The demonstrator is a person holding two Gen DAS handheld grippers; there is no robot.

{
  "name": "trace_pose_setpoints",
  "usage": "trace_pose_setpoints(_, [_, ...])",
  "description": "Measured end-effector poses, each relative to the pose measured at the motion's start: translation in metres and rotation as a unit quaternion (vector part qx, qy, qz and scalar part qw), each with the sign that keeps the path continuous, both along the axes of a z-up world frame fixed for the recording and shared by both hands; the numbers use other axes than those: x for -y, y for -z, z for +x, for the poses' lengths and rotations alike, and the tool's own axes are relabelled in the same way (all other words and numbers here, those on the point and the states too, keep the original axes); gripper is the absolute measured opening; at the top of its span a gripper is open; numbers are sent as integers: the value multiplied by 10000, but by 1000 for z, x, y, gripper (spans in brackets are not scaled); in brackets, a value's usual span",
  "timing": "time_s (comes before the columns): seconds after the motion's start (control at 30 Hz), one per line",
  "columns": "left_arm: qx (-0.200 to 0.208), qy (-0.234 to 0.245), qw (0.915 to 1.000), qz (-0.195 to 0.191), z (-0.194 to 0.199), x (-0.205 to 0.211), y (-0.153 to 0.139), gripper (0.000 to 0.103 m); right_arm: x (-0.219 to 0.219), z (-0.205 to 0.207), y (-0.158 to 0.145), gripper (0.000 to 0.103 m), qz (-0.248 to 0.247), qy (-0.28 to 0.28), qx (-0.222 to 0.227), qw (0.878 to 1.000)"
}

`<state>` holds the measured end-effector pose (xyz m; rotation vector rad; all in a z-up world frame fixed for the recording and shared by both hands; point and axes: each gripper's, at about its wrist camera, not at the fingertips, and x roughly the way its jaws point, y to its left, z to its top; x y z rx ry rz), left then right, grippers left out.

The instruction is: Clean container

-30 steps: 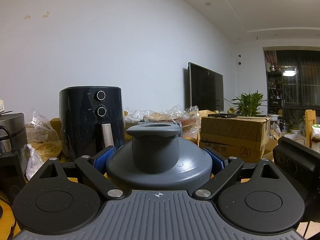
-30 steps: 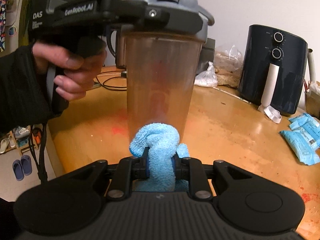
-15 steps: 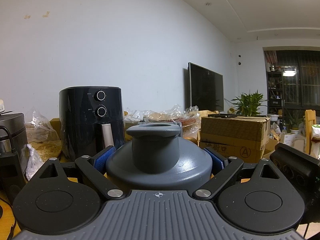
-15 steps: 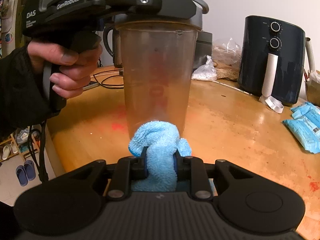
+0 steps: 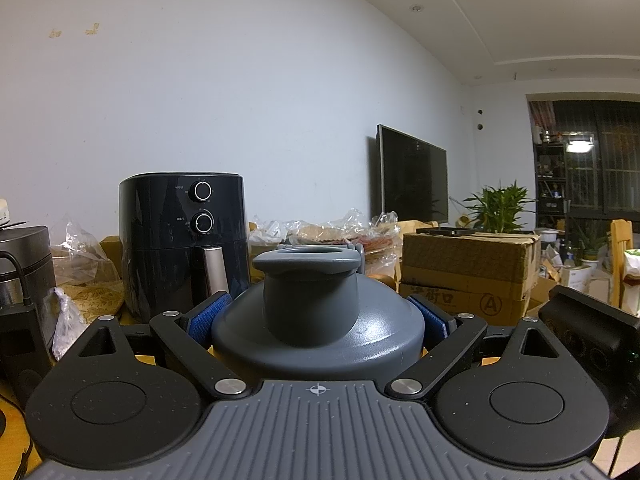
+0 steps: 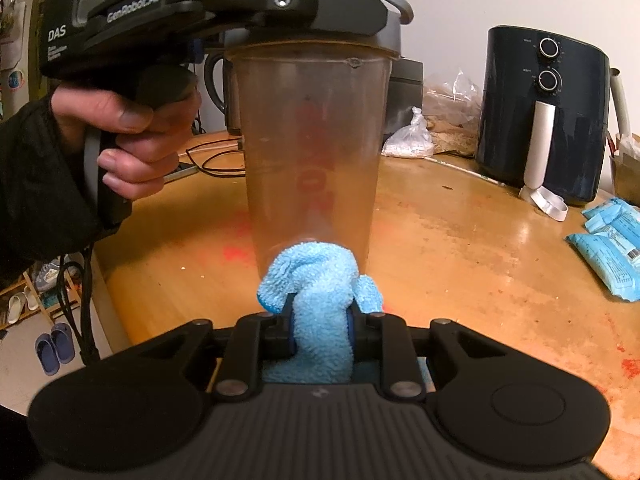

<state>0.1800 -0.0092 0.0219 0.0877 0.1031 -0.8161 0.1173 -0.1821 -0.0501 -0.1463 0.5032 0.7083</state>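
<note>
The left gripper (image 5: 318, 320) squeezes the cup's lid (image 5: 316, 332) while the right gripper (image 6: 322, 320) pinches a blue cloth (image 6: 316, 276) against the cup (image 6: 310, 140), so rub slowly and hold tight.

A grey domed plastic lid (image 5: 318, 332) tops a translucent brownish tumbler (image 6: 310, 148) bearing red lettering; the fluffy terry cloth (image 6: 320, 292) is sky blue; the glossy wooden counter (image 6: 460, 248) is orange-brown.

Your left wrist camera looks level across the grey plastic shaker lid (image 5: 318, 328), very close, toward the white wall. Your right one faces the translucent shaker cup (image 6: 312, 152) closely from its side. Both views share the black air fryer (image 5: 182, 240) (image 6: 544, 116).
</note>
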Motion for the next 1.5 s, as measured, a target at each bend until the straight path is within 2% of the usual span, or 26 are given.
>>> trace_pose_setpoints(0.63, [-27,5,10000,-12,1,-1,1,95,6,-6,-9,14,328,35,103,9994])
trace_pose_setpoints(1.5, [-59,12,10000,-15,1,-1,2,95,8,-22,-43,14,576,156,738,9955])
